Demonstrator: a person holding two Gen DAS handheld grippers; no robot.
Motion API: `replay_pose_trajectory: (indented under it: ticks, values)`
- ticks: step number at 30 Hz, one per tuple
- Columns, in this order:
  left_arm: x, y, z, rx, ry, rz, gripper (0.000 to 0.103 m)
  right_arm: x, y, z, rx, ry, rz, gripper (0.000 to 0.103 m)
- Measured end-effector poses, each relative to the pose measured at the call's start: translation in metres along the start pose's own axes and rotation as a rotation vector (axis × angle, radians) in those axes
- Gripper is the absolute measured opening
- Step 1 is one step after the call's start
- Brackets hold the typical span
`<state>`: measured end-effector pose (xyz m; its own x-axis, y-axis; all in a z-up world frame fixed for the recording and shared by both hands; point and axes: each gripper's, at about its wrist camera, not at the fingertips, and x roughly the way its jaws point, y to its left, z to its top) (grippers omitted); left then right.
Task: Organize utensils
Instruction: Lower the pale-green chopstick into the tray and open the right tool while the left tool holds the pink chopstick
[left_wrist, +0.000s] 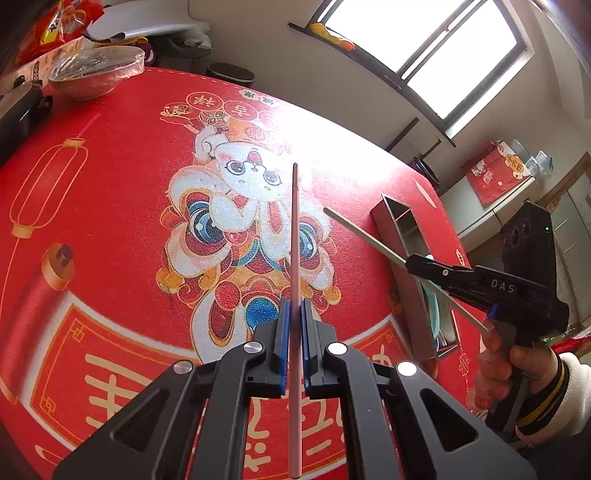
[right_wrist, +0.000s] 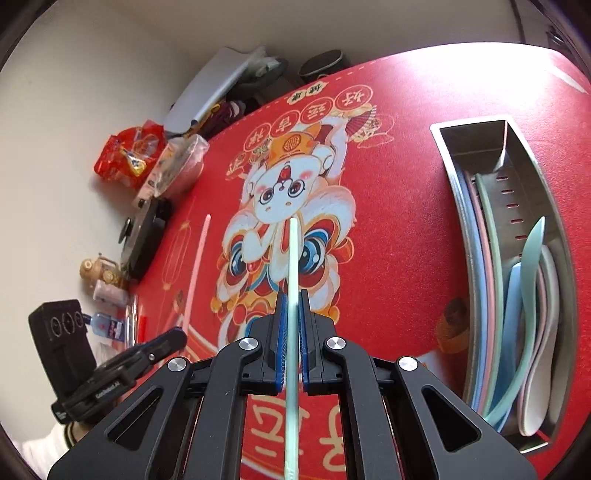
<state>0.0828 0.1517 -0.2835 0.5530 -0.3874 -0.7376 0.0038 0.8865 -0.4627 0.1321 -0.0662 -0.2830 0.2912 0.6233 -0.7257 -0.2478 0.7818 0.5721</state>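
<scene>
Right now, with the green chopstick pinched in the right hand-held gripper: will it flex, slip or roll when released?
The green chopstick looks straight along its length, so probably stiff. It is thin and smooth between the pads of the right hand-held gripper, so it may pivot. Dropped on the red mat it could roll; the metal tray would contain it.

Pink chopstick (left_wrist: 295, 236), pale-green chopstick (right_wrist: 292, 295), red cartoon-lion-printed tablecloth (left_wrist: 110, 206)

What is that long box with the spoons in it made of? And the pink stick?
The box looks like brushed steel: grey, shiny, with punched slots. The pink chopstick in the left hand-held gripper looks like matte plastic, smooth and evenly coloured, though I can't be sure.
</scene>
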Motion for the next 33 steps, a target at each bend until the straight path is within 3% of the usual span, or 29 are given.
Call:
replay_pose_trajectory:
  ticks: [7,13,21,33]
  values:
    - [0.003,-0.014,0.004,0.023,-0.005,-0.018,0.006,-0.049,-0.034,0.018,0.071,-0.119,-0.052,0.006]
    - [0.005,-0.024,0.001,0.038,0.001,-0.024,0.006,-0.065,-0.079,0.022,0.162,-0.151,-0.122,0.006]
    - [0.001,-0.031,0.001,0.04,-0.009,-0.005,0.006,-0.04,-0.108,0.03,0.217,-0.115,-0.184,0.006]
    - [-0.007,-0.046,0.003,0.033,-0.032,0.004,0.006,-0.009,-0.117,0.029,0.265,-0.03,-0.184,0.006]
